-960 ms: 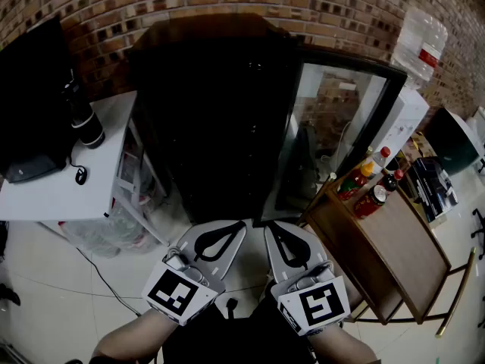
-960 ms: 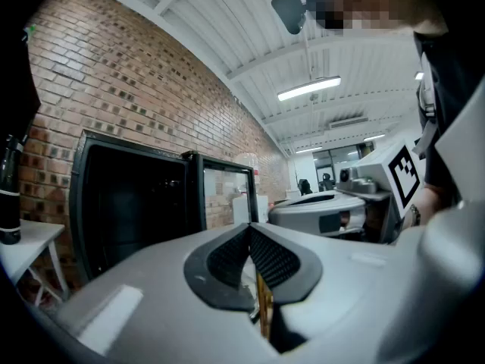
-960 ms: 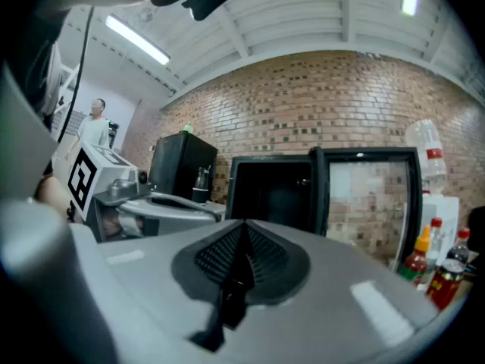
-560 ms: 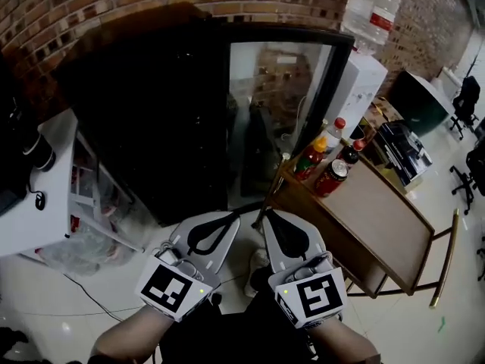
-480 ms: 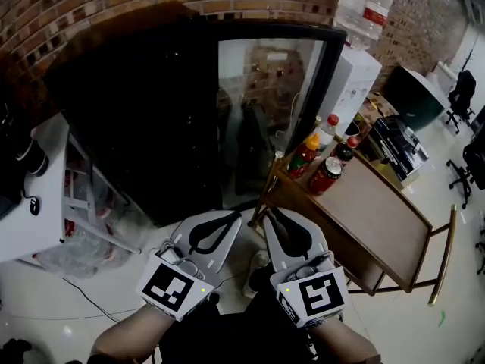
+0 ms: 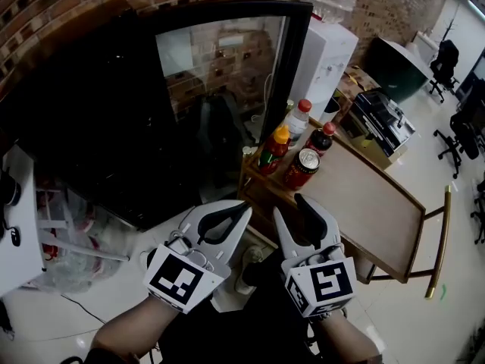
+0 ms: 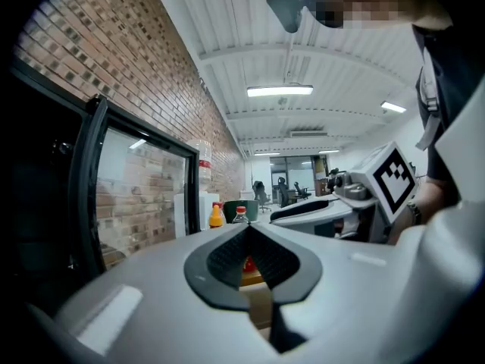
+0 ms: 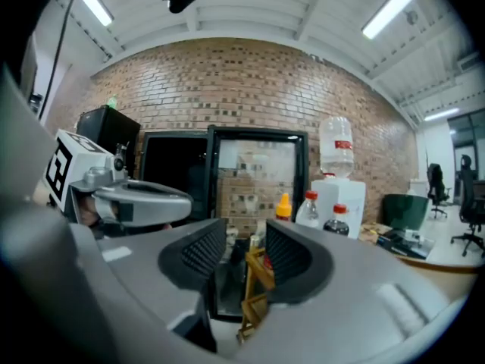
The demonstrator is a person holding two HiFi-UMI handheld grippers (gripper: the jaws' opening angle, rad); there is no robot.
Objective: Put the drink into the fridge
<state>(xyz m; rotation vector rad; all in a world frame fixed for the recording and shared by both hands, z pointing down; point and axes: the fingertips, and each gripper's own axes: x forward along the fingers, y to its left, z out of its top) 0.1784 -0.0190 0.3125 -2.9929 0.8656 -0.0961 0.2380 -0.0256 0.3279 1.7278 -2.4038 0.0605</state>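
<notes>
A wooden table (image 6: 371,203) stands on the pale floor, and four drinks are bunched at its corner nearest the fridge (image 6: 220,74). They are a red can (image 6: 301,168), a bottle with a yellow cap (image 6: 274,149), a clear bottle with a red cap (image 6: 298,121) and a dark bottle with a red cap (image 6: 321,139). All four stand upright and close together, with the can nearest the person. The fridge is black with a glass door and stands just beside that same corner of the table. A white water dispenser (image 6: 322,55) stands past the table's far side, close to the fridge.

Both tongs are held side by side, short of the table's drink corner and clear of the drinks. The left gripper (image 6: 246,205) is closed, its two tips meeting with nothing between them (image 7: 248,230). It is the one farther from the table. The right gripper (image 6: 288,205) has just been opening, and its jaws now stand apart and hold nothing (image 8: 244,241). In the right gripper view the gap between them frames only the table's wooden leg (image 8: 254,294), which stands farther off.
</notes>
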